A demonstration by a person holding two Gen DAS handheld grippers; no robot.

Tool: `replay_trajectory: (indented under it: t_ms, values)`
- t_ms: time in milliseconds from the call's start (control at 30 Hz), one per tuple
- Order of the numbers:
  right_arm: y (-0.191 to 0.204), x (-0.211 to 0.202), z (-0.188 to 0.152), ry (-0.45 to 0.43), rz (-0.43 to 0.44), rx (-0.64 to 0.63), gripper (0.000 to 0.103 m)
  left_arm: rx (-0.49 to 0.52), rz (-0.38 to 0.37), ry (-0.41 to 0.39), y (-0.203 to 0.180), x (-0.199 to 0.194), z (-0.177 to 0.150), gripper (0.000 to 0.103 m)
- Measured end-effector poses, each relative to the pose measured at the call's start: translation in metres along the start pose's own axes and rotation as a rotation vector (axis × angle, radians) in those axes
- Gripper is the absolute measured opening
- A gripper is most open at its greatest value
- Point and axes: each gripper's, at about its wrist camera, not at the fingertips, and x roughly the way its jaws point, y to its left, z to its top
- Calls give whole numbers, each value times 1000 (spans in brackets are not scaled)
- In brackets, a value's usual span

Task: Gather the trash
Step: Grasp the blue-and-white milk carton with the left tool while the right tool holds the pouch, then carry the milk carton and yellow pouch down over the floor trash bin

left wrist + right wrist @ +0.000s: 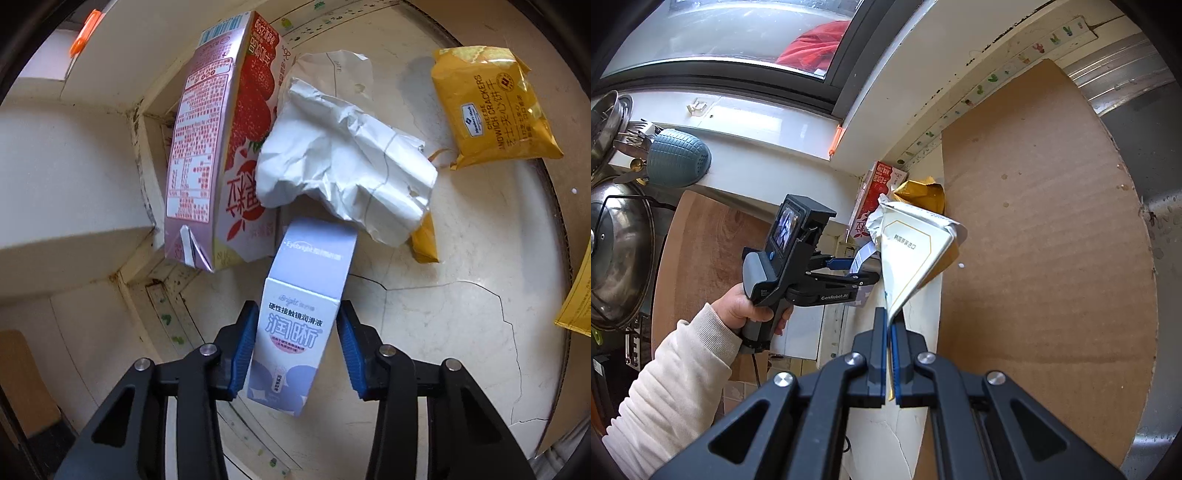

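Observation:
In the left wrist view, my left gripper point(295, 317) stands open around a pale blue eye-drop box point(295, 325) lying on the white counter point(424, 332); the blue pads sit just beside its sides. Beyond it lie crumpled white paper point(343, 162), a pink strawberry milk carton point(225, 147) and a yellow cracker packet point(491, 107). In the right wrist view, my right gripper point(889, 332) is shut on a white and yellow wrapper point(912, 254) held up in the air. The left gripper point(849, 269) shows there at the box point(862, 254).
A second yellow wrapper point(576, 302) lies at the right edge. A brown cardboard sheet point(1034, 240) covers the counter's right side beside a metal sink point(1152, 147). A windowsill wall point(74, 166) rises on the left. Pots point(617, 251) stand far left.

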Motion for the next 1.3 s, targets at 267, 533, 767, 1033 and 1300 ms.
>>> replay_trajectory:
  t_ms: [267, 533, 767, 1033, 1300]
  values:
    - [21, -1, -25, 43, -42, -37, 2, -126, 18, -41, -21, -26, -71, 37]
    - [56, -16, -83, 74, -76, -110, 2, -309, -69, -168, -49, -74, -181, 36]
    - [90, -38, -152, 73, -127, -183, 2, -430, -195, -313, -99, -115, -285, 36]
    - [135, -66, -255, 58, -191, -268, 2, -532, -285, -428, -152, -133, -402, 35]
    - [155, -69, -363, 110, -273, -349, 2, -603, -370, -421, -199, -101, -500, 35]
